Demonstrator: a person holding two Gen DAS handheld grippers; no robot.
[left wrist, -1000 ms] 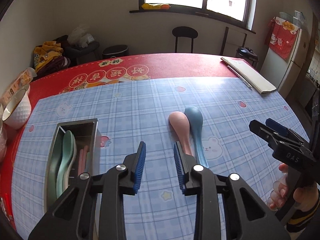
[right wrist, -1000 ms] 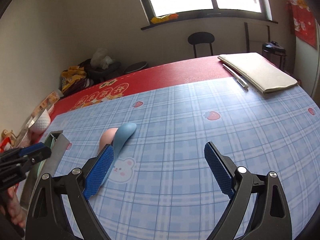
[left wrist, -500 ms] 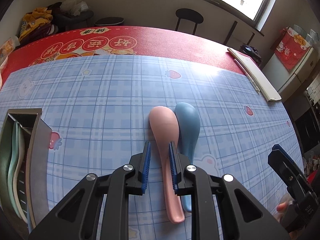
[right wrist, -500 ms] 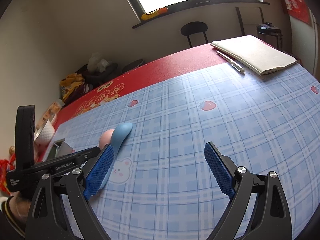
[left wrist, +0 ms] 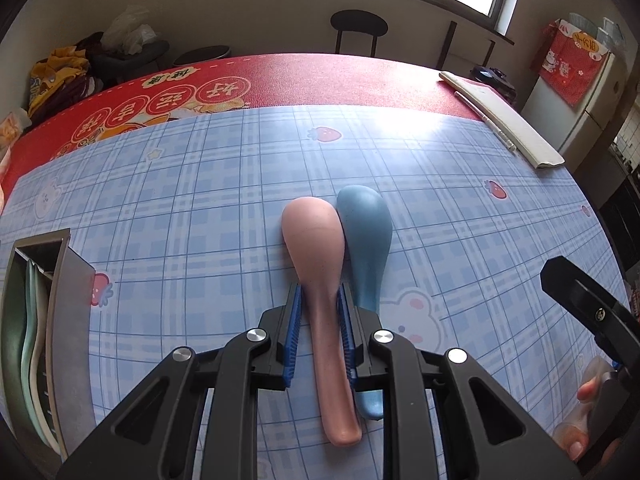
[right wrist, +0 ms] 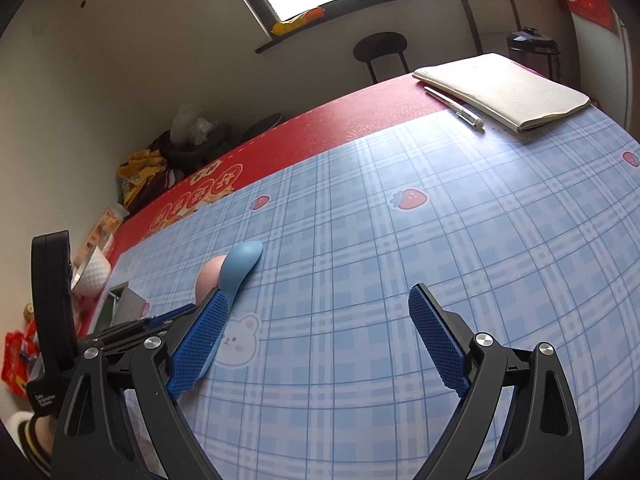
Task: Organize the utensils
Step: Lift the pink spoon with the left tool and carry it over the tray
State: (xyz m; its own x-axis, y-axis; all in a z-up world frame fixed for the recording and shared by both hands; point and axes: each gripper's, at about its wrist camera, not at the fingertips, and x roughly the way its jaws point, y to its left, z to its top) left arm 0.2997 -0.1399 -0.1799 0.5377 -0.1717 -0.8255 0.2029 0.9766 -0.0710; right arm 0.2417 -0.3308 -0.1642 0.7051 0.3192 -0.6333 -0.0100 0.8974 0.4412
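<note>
Left wrist view: left gripper (left wrist: pixel 319 334) has its fingers closed narrow on the handle of the pink spoon (left wrist: pixel 320 280), pads touching both sides; spoon lies flat on the worktop (left wrist: pixel 200 200), bowl pointing away. Blue spoon (left wrist: pixel 366 248) lies right beside it, bowls touching, its handle running under the right-hand finger. Judgement: step in hand is picking up the pink spoon; lift straight up and slowly so the blue one isn't dragged along, keep the grip near mid-handle so it doesn't swing. Likely target is the metal utensil holder (left wrist: pixel 60 320) at the left edge, already holding pale green and white utensils; nothing blocks the way there.

Right wrist view: right gripper (right wrist: pixel 320 340) hangs above the worktop with fingers spread wide, holding nothing. Notebook (right wrist: pixel 508 88) and pen (right wrist: pixel 456 110) lie at the far right, white cup (right wrist: pixel 94 276) far left, all well apart from the spoons.
</note>
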